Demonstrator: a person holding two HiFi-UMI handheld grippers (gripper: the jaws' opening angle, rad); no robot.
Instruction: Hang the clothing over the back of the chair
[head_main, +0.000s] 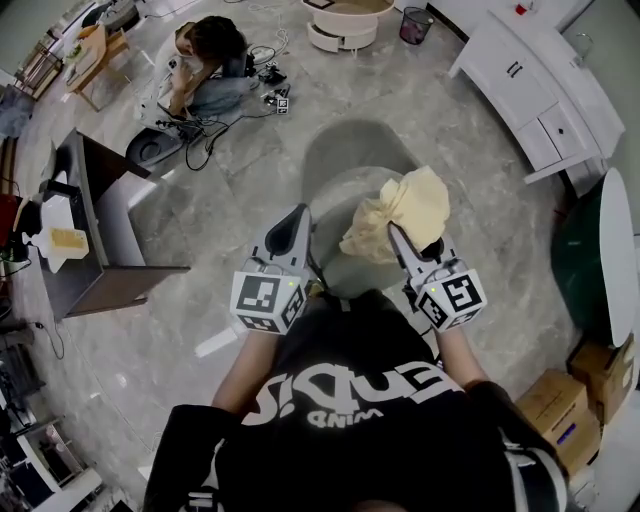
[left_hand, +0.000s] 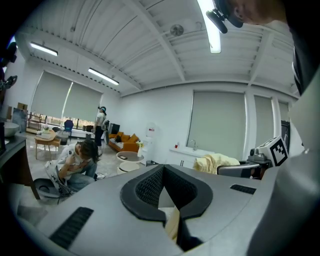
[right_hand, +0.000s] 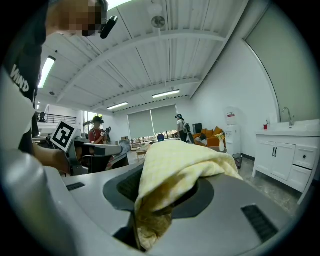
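A pale yellow cloth (head_main: 405, 205) is bunched over the tips of my right gripper (head_main: 398, 238), whose jaws are shut on it; in the right gripper view the cloth (right_hand: 172, 167) drapes over both jaws and hides the tips. My left gripper (head_main: 300, 218) is level beside it, a hand's width to the left. A cream strip of the cloth (left_hand: 173, 225) sits pinched low between its jaws, while the tips carry nothing. Both grippers hover over a grey chair (head_main: 350, 150) directly ahead and below. In the left gripper view the cloth (left_hand: 216, 162) is off to the right.
A person crouches on the floor (head_main: 205, 60) among cables at the far left. A dark desk (head_main: 95, 240) stands left, white cabinets (head_main: 530, 80) top right and cardboard boxes (head_main: 585, 395) bottom right. A round white table (head_main: 345, 25) and a bin (head_main: 415, 25) lie beyond the chair.
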